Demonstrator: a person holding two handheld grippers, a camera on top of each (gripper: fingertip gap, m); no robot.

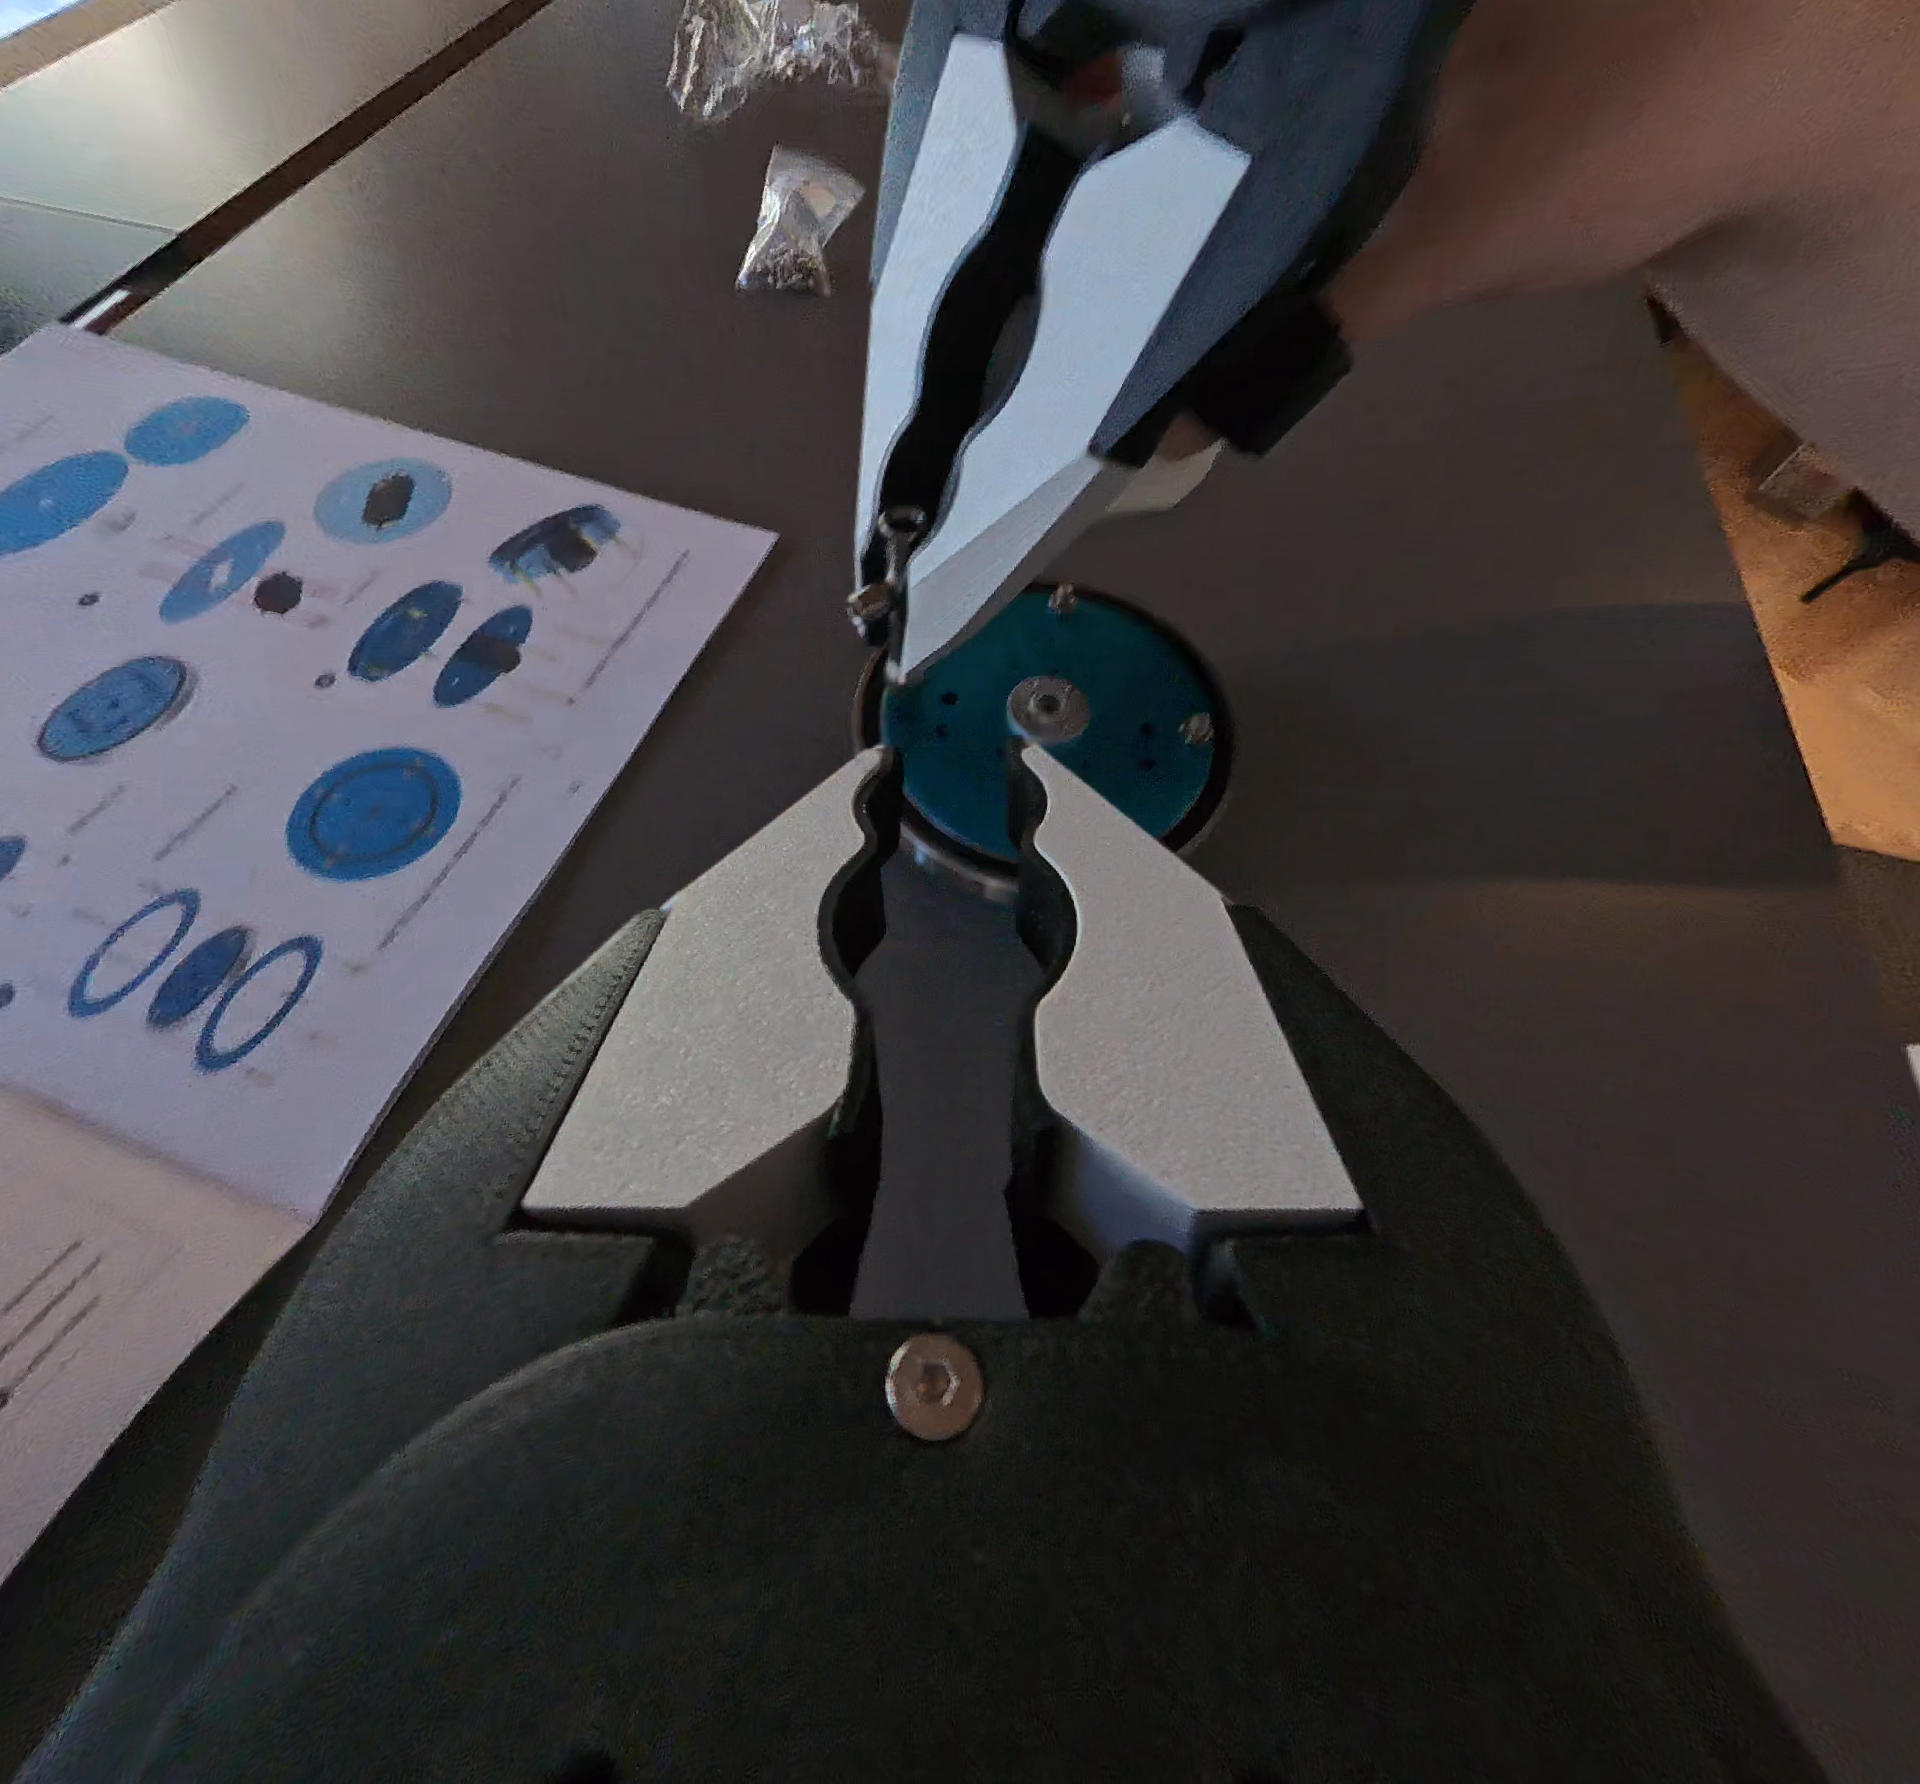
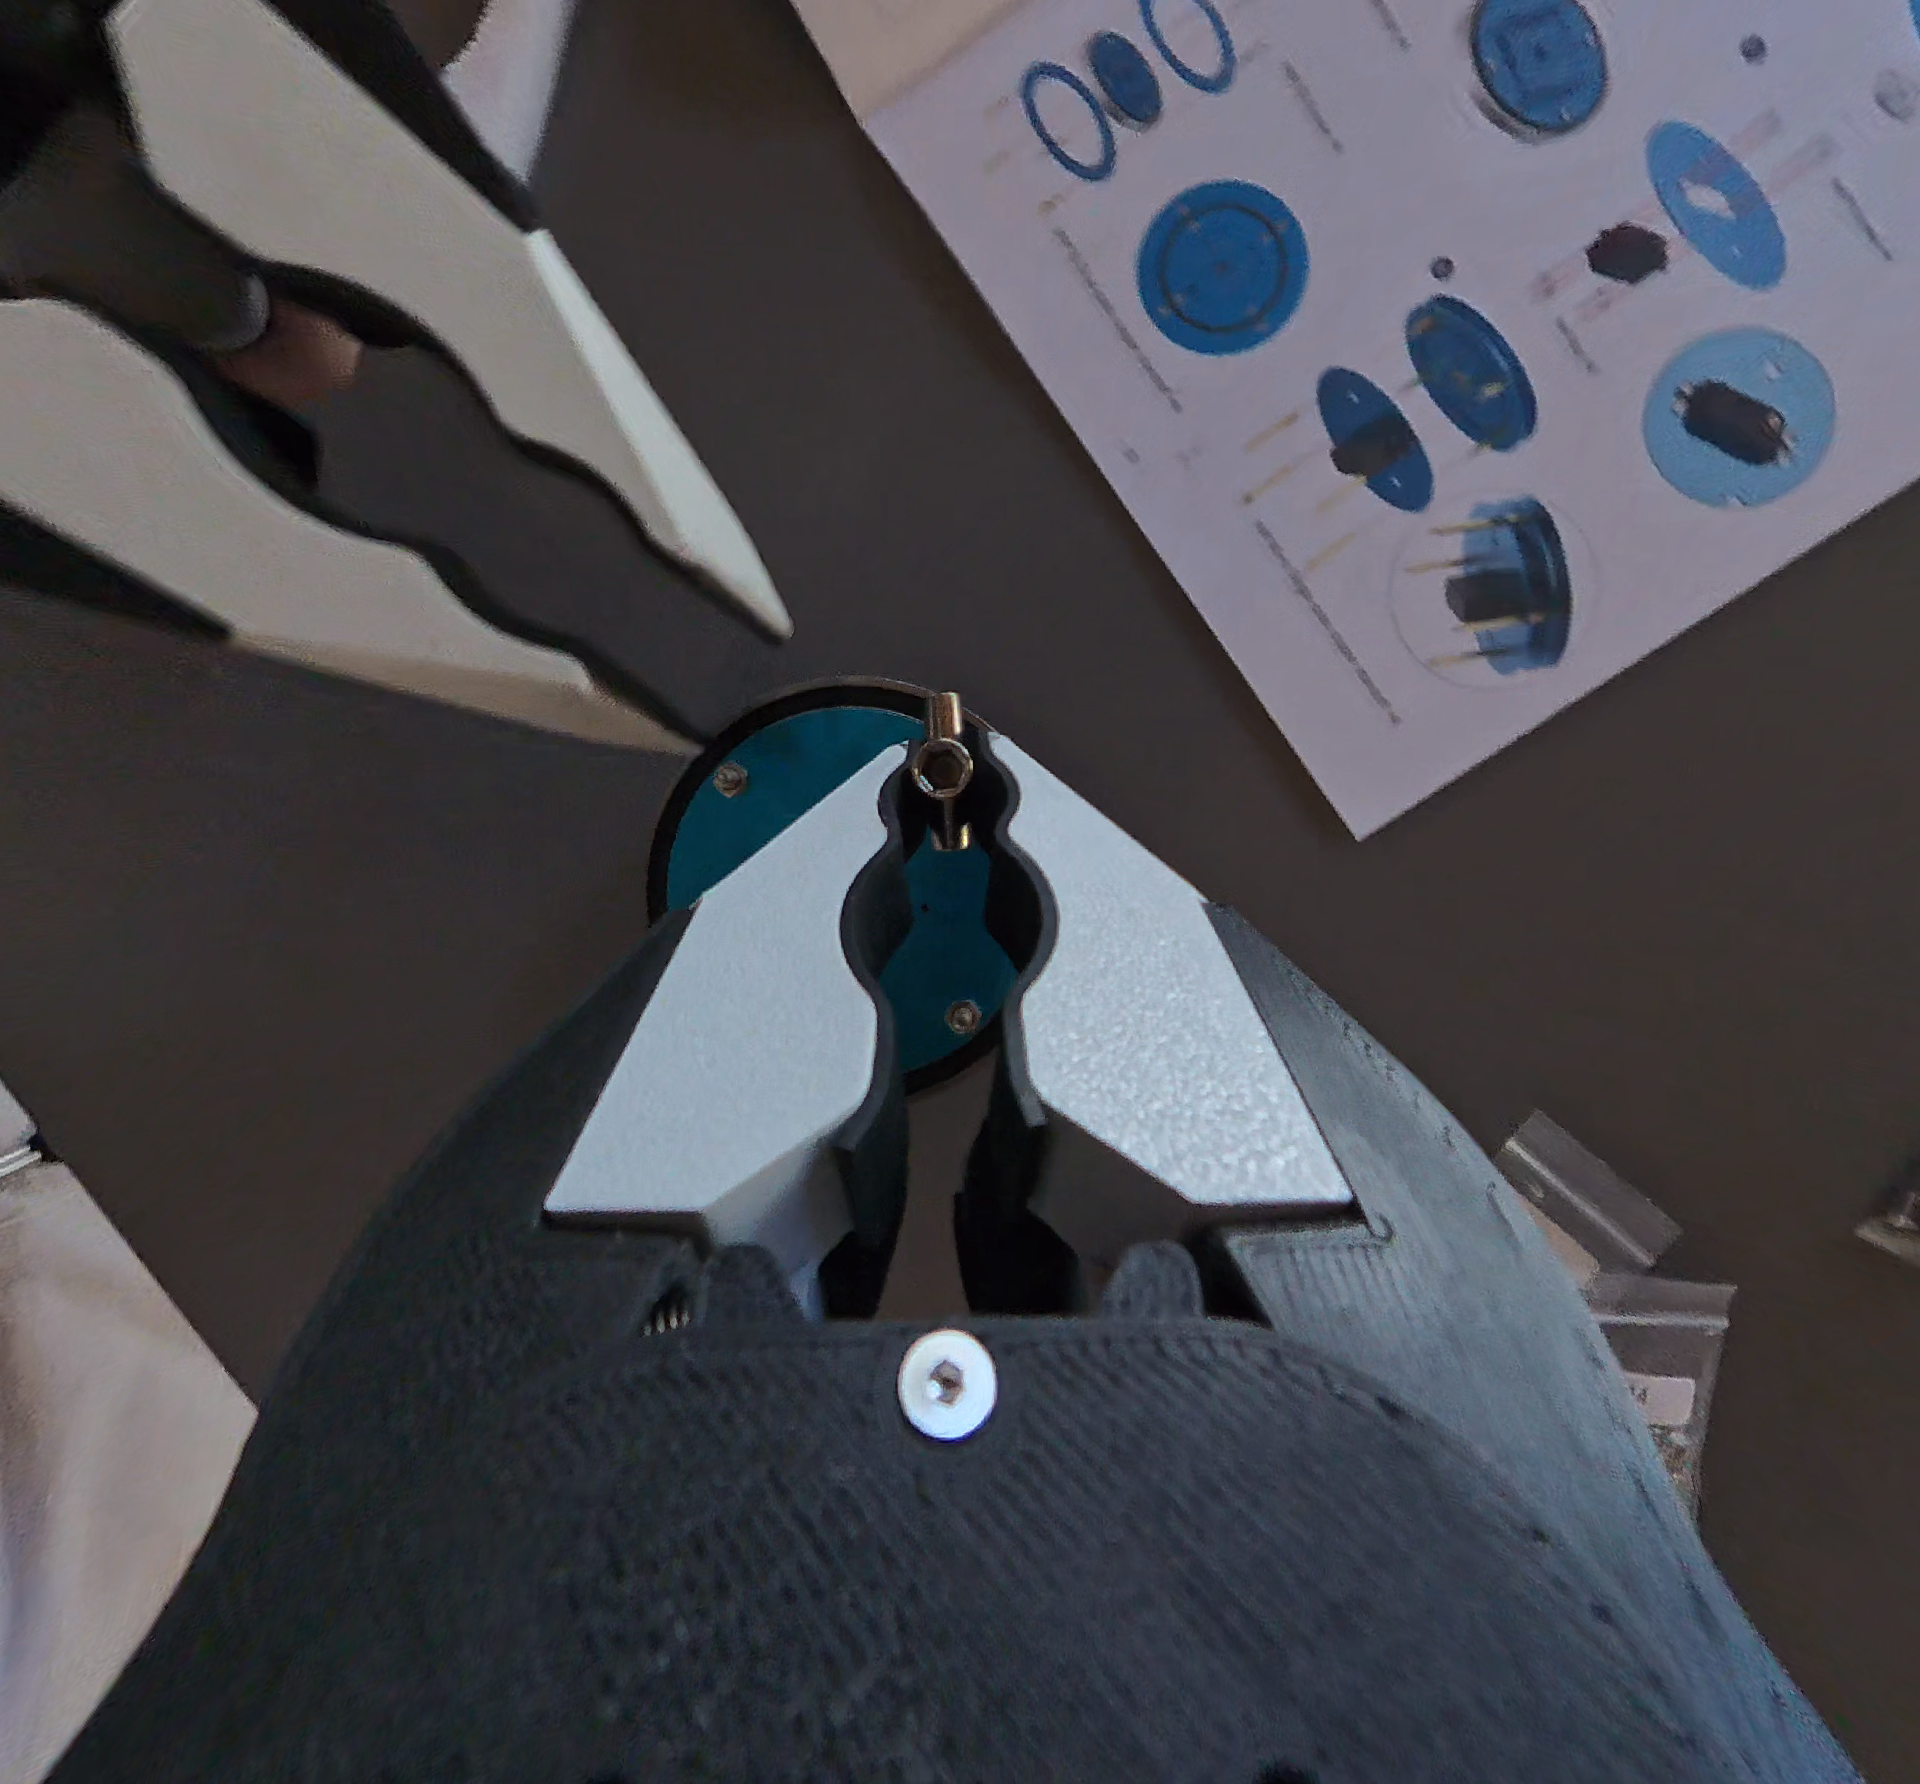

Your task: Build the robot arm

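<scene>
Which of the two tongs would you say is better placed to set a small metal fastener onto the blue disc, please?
Right, probably. The right tongs already pinch a small metal standoff directly above the rim of the blue disc. The left tongs are open and empty, their tips at the disc's near edge.

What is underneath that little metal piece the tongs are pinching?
Below the metal piece in the right tongs lies a round blue disc on the dark table. The tongs cover much of the disc.
</scene>
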